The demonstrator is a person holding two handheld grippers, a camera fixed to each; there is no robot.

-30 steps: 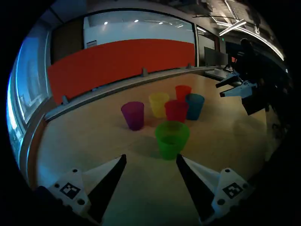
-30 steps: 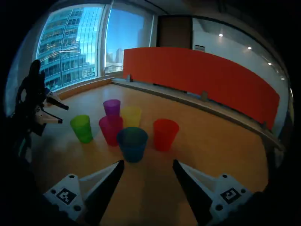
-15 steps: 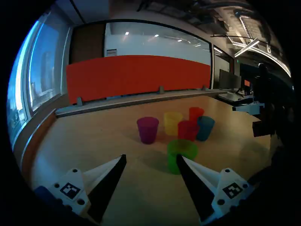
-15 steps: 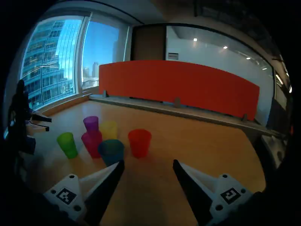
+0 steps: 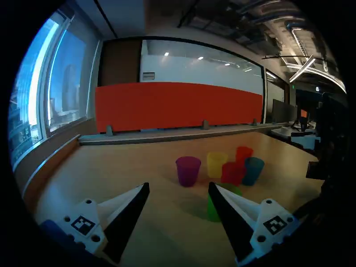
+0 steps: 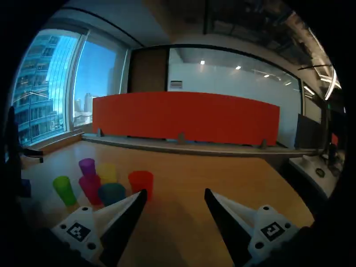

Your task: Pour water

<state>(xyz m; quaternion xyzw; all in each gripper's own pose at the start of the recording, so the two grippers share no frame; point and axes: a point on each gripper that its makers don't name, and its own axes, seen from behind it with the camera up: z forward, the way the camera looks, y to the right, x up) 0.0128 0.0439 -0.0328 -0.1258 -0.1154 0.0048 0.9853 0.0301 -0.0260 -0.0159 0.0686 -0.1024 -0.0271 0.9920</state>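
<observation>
In the left gripper view, the left gripper (image 5: 178,184) is seen at the bottom of the frame with its jaws spread wide and nothing held between them. Six cups are grouped on the wooden table (image 5: 111,178) at the lower centre right: a purple cup (image 5: 188,170) at the left of the group, a yellow cup (image 5: 216,163) and an orange cup (image 5: 244,154) behind, a red cup (image 5: 231,172) and a blue cup (image 5: 253,170) in front of those. A green cup (image 5: 215,210) stands nearest and is partly hidden behind the right-hand finger. Whether water is held in any cup cannot be told. A long orange panel (image 5: 178,104) is set across the middle, with a window (image 5: 53,98) at the left. In the right gripper view, the right gripper (image 6: 175,191) is likewise held wide and empty, and the cups are seen at the lower left, the orange one just beside the left-hand fingertip.
</observation>
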